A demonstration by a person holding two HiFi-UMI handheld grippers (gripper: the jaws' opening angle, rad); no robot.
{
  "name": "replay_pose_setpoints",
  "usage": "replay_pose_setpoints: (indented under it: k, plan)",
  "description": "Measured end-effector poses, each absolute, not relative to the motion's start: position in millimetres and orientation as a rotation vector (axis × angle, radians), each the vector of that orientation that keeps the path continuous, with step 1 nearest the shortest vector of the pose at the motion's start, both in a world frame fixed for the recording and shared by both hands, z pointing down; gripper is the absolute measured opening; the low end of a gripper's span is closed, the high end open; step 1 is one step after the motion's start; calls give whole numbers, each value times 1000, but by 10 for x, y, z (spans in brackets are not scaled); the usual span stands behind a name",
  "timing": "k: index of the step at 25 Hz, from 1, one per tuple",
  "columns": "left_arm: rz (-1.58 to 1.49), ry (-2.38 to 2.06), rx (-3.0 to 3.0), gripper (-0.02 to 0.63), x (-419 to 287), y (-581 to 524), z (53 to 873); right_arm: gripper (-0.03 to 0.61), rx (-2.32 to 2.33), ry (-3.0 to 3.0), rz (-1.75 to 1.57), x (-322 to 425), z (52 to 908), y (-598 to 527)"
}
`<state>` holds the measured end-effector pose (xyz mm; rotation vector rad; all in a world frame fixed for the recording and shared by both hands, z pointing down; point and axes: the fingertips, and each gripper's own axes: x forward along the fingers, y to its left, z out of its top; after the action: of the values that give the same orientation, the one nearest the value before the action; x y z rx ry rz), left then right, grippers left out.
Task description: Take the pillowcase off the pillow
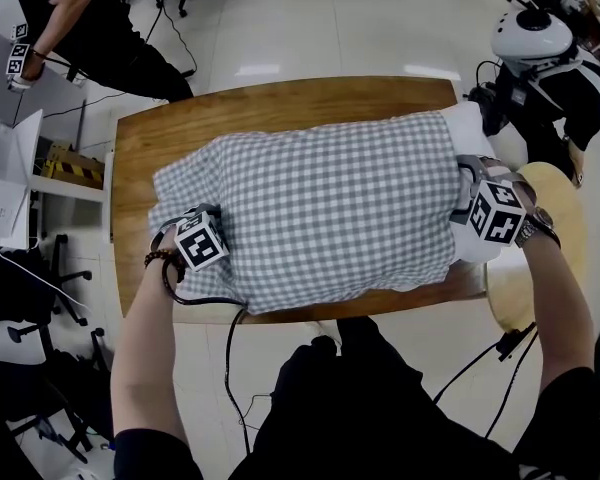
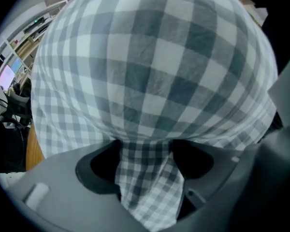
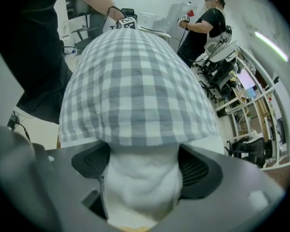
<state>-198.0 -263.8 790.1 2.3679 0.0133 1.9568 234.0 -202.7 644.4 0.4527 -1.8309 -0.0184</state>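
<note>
A grey-and-white checked pillowcase (image 1: 320, 208) covers a pillow lying across the wooden table (image 1: 280, 103). The white pillow (image 1: 472, 128) sticks out of the case at the right end. My left gripper (image 1: 185, 230) is shut on a pinch of the checked pillowcase (image 2: 147, 178) at the left end. My right gripper (image 1: 470, 203) is shut on the bare white pillow (image 3: 142, 185), which bulges between its jaws just past the hem of the pillowcase (image 3: 135, 86).
A round wooden stool (image 1: 565, 218) stands at the table's right end. A person in black (image 1: 90, 18) stands at the far left by a white desk (image 1: 5, 183). Office chairs (image 1: 40, 368) and cables (image 1: 235, 368) lie on the floor near me.
</note>
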Motion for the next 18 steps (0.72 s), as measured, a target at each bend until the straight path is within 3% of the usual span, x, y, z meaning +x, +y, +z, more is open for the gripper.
replay_pose_setpoints:
  k: [9, 14, 18]
  plan:
    - [1941, 46, 2346, 330, -1996, -2710, 7944, 380, 445, -1834, -6, 2291, 6556, -2105]
    - [1942, 32, 2343, 259, -1990, -2651, 7929, 293, 471, -1853, -25, 2314, 6514, -2058]
    - [1961, 2, 2332, 149, -2046, -2688, 7890, 222, 518, -1865, -45, 2328, 6404, -2115]
